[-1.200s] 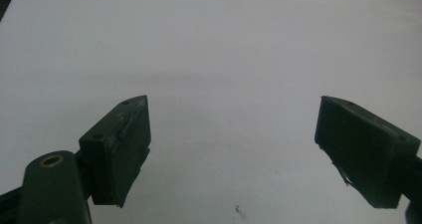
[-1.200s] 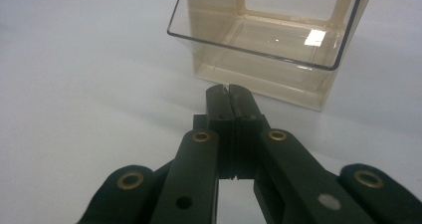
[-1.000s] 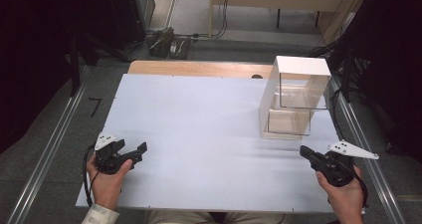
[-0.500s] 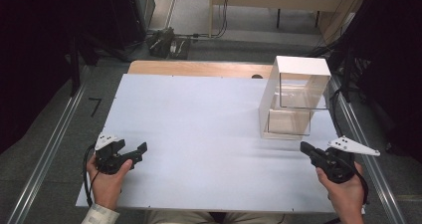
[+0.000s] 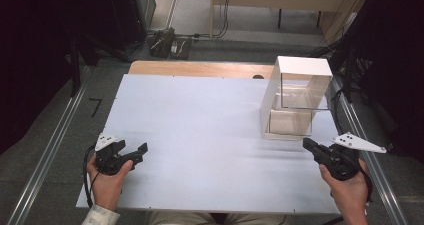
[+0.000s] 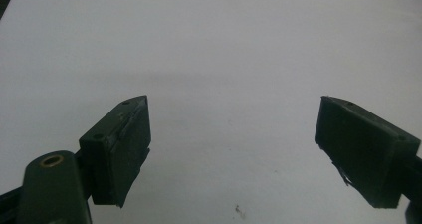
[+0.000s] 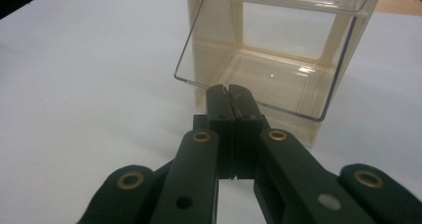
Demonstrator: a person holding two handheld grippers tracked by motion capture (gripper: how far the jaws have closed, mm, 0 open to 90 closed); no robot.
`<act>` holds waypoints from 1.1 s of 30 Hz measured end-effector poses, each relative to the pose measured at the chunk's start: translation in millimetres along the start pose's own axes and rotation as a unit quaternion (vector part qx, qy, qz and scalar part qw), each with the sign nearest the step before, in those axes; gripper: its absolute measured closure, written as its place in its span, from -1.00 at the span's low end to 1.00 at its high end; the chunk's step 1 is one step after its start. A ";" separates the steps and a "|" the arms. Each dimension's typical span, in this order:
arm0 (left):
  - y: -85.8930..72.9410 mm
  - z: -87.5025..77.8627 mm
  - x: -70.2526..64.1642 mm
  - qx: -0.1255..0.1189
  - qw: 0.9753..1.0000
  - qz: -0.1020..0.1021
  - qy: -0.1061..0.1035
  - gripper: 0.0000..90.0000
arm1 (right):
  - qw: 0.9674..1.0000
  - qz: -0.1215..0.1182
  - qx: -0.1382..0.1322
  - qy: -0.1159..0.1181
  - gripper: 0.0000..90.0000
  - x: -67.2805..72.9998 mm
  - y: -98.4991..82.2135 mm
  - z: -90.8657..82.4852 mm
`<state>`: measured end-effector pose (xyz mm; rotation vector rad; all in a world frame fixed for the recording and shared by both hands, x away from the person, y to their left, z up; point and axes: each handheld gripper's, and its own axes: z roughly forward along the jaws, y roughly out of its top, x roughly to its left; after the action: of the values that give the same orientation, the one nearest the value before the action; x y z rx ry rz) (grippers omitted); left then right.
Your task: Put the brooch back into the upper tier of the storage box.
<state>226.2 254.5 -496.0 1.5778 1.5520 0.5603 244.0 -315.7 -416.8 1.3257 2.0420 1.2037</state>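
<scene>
Box: clear plastic box (image 5: 297, 101) with a white top, standing at the far right of the bench (image 5: 200, 135); seen close in the right gripper view (image 7: 278, 59).
Contents: nothing visible inside; pale floor shows through the clear front panel.
Right tongs: (image 7: 229, 92) jaws pressed together, empty, tips just short of the box front; in the high view (image 5: 309, 145) near the box base.
Left tongs: (image 6: 234, 144) jaws wide apart, empty, over bare bench; high view (image 5: 140, 151).
Hidden: box top cut off in the right gripper view.
</scene>
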 end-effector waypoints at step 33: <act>0.4 -0.4 -0.3 -0.003 1.000 -0.001 0.000 -0.65 | 1.000 -0.006 -0.014 0.006 0.94 4.2 24.1 -3.0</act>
<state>226.1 254.3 -495.4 1.5711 1.5506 0.5635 252.4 -309.2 -394.6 1.2943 2.0302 1.2331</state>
